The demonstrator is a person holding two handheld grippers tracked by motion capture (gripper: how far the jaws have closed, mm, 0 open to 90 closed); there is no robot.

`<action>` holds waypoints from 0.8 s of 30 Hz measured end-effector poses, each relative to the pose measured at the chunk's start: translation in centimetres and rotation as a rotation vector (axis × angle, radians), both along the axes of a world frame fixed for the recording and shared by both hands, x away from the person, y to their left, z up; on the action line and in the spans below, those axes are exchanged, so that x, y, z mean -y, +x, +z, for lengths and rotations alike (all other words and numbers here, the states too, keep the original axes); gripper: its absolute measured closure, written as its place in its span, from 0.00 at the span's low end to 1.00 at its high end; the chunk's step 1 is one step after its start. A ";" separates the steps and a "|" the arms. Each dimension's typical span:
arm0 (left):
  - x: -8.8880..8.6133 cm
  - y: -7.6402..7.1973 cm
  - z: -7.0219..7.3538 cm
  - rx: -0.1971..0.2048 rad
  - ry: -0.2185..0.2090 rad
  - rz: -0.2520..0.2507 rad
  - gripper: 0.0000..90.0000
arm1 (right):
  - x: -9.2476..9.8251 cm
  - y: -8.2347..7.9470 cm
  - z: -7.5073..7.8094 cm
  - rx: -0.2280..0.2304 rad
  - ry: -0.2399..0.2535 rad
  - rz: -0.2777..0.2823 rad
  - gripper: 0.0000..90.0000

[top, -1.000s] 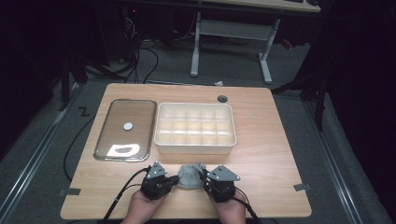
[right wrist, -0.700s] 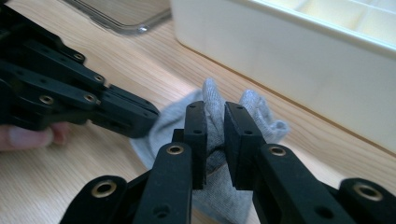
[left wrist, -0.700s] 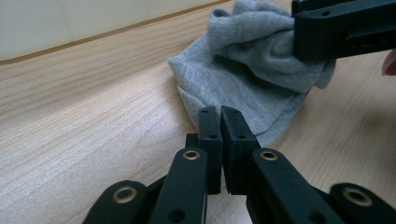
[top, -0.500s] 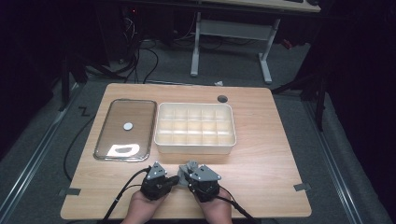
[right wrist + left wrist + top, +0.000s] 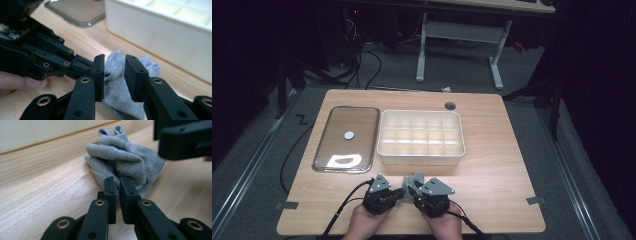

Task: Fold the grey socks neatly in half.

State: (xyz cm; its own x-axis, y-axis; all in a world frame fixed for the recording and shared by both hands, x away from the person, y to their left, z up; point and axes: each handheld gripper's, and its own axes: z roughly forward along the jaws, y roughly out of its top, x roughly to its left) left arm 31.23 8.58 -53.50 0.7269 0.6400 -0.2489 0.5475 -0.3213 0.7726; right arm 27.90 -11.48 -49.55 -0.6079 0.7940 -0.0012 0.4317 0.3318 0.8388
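The left gripper (image 5: 117, 195) has its two black jaws almost together, with only a thin slit between the pads. They pinch the near edge of a grey knitted sock (image 5: 122, 160), which is bunched into a crumpled heap on the wooden table (image 5: 42, 185). The jaws have just been easing apart slightly, with the fabric between them.

The right gripper (image 5: 113, 75) has a clear gap between its pads. The grey sock (image 5: 117, 85) lies in and behind that gap, and the pads do not press on it. These jaws have just been opening.

In the high view, the left gripper (image 5: 399, 194) and the right gripper (image 5: 412, 190) point toward each other at the near edge of the table (image 5: 502, 165). The sock (image 5: 414, 179) sits between their tips as a small grey lump. A hand holds each gripper from below: the left hand (image 5: 364, 220) and the right hand (image 5: 444, 225). A black cable trails from each gripper toward the table's near edge.

Just beyond the sock stands a cream plastic organiser box (image 5: 421, 159), divided into a grid of small compartments. To its left, just beside it, a clear rectangular lid (image 5: 346, 139) lies flat on the table, with a small round white spot near its middle. Dark floor, cables and a desk frame lie beyond the table.
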 end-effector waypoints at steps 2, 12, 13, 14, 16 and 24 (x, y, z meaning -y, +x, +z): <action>0.0 0.0 0.0 0.000 -0.001 -0.001 0.92 | 0.3 -0.1 0.1 -0.003 0.000 -0.011 0.78; -0.1 0.0 0.0 0.005 -0.003 -0.002 0.91 | -0.7 0.6 -2.2 -0.086 -0.030 -0.021 0.76; -0.1 -0.1 0.0 0.005 -0.010 0.000 0.91 | -0.7 0.8 -2.3 -0.093 -0.030 -0.021 0.79; -0.1 -0.1 0.0 0.005 -0.010 0.000 0.90 | -0.7 0.8 -2.3 -0.093 -0.030 -0.021 0.79; -0.8 -0.1 0.2 0.007 -0.059 -0.004 0.90 | -0.8 0.9 -2.7 -0.100 -0.050 -0.009 0.90; -1.4 0.3 0.1 0.008 -0.012 0.028 0.95 | -1.1 0.4 -2.6 -0.087 -0.070 0.043 0.98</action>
